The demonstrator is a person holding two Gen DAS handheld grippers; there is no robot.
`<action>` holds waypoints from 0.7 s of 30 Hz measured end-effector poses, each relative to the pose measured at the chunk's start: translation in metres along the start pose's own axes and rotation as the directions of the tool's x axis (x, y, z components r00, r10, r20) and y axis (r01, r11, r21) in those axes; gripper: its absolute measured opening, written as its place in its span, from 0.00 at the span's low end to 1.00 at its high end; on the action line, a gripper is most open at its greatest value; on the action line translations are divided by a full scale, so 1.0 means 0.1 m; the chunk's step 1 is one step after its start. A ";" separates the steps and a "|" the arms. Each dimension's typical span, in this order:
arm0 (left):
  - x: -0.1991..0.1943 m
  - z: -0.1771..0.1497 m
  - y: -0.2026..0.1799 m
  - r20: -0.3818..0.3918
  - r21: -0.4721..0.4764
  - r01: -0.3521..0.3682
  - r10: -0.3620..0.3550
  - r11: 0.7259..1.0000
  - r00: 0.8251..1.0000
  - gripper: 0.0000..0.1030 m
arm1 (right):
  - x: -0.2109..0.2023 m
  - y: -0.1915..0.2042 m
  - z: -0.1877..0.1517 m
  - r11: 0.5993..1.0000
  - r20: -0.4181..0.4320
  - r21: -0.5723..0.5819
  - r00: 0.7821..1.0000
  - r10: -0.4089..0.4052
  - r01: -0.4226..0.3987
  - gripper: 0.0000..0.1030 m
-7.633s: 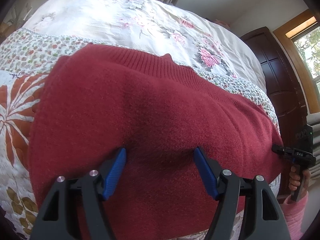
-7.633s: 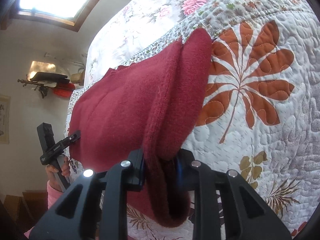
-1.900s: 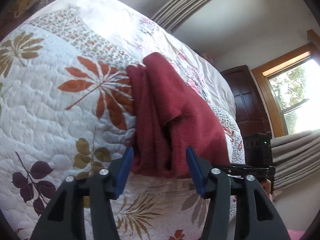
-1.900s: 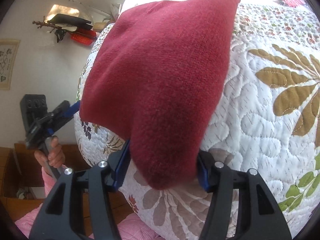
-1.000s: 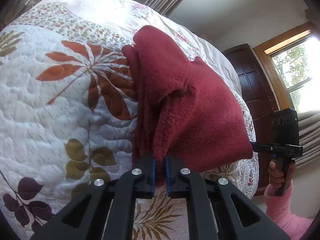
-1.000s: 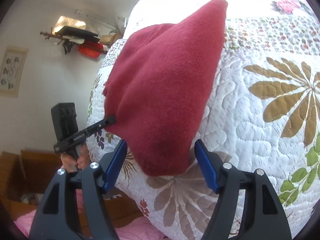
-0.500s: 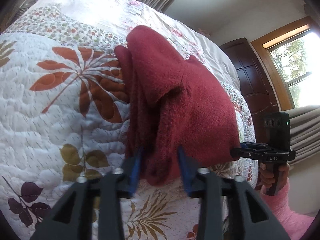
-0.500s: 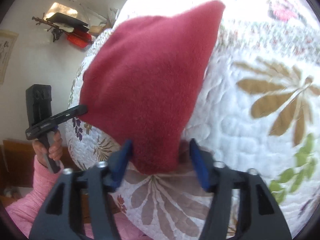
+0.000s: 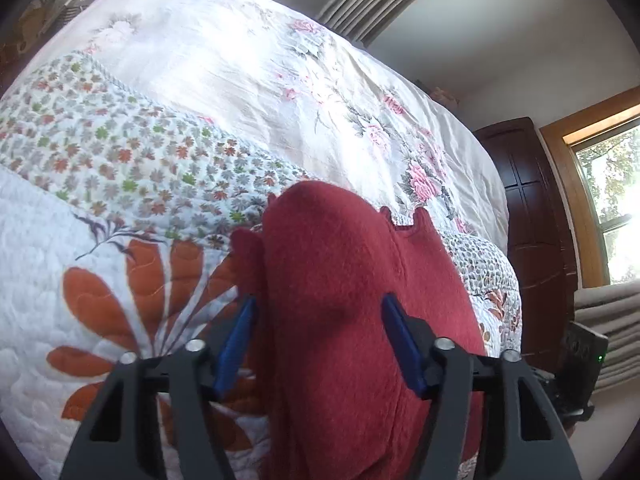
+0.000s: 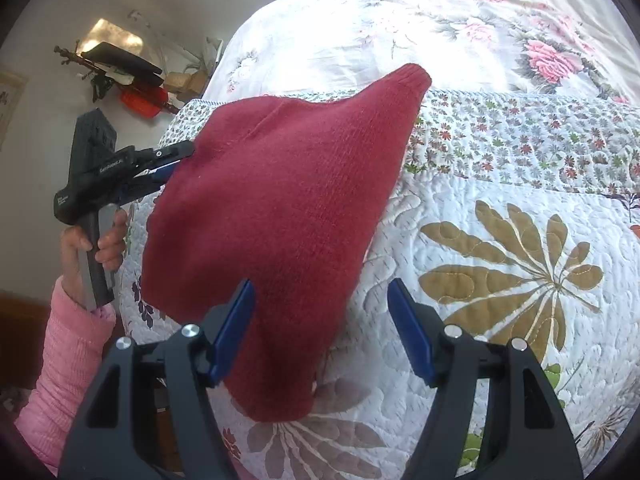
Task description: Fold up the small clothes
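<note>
The left tool [image 9: 316, 340] stood with its blue pads [image 9: 236, 344] spread wide on either side of the red knitted garment [image 9: 352, 320], the cloth bulging up between them but not pinched. In the left wrist view the garment lay as a thick, layered bundle on the bed's quilt [image 9: 80, 240], running from about 6 o'clock up to the middle of the frame, with a narrower fold peeking out along its edge at 9 o'clock and a small scalloped hem at about 1 o'clock. Beyond it the floral bedspread [image 9: 240, 60] ran toward 12 o'clock.

In the right wrist view the left tool [image 10: 176, 160], held by a hand [image 10: 96, 240] in a pink sleeve [image 10: 64, 360], came in from 9 o'clock, its tips right at the garment's [image 10: 272, 220] side edge. From that angle I could not tell whether the tips touched the cloth or only hung beside it.

The right tool [image 10: 320, 328] was also wide apart. Its left pad lay against the garment's near end while its right pad stood clear over the quilt [image 10: 520, 260]; nothing was clamped.

As a judgement, the folding looked well advanced: the garment was already doubled into a compact, tapering shape, its ribbed corner pointing to 1 o'clock. What seemed left was a last tidy or one more fold, since the outline was uneven and the layers on the left side did not line up.
</note>
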State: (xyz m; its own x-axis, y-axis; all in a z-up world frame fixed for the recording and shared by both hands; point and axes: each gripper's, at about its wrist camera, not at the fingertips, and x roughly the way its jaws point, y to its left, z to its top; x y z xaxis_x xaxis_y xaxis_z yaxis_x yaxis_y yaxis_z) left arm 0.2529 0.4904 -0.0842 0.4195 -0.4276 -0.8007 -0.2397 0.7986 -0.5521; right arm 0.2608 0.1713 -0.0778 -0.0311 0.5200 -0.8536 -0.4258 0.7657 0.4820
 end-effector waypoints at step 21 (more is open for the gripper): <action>-0.05 -0.14 0.25 -0.061 -0.100 0.186 -0.192 0.977 0.979 0.70 | -0.04 -0.02 0.15 1.000 0.025 -0.007 0.999 0.025 -0.025 0.70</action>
State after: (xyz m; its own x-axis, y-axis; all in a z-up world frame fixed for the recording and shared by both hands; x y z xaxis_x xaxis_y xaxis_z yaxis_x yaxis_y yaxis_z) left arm 0.2326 0.5063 -0.0975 0.4040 -0.5982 -0.6921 -0.2441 0.6586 -0.7118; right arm 0.2754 0.1733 -0.0723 -0.0190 0.5484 -0.8360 -0.4308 0.7500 0.5018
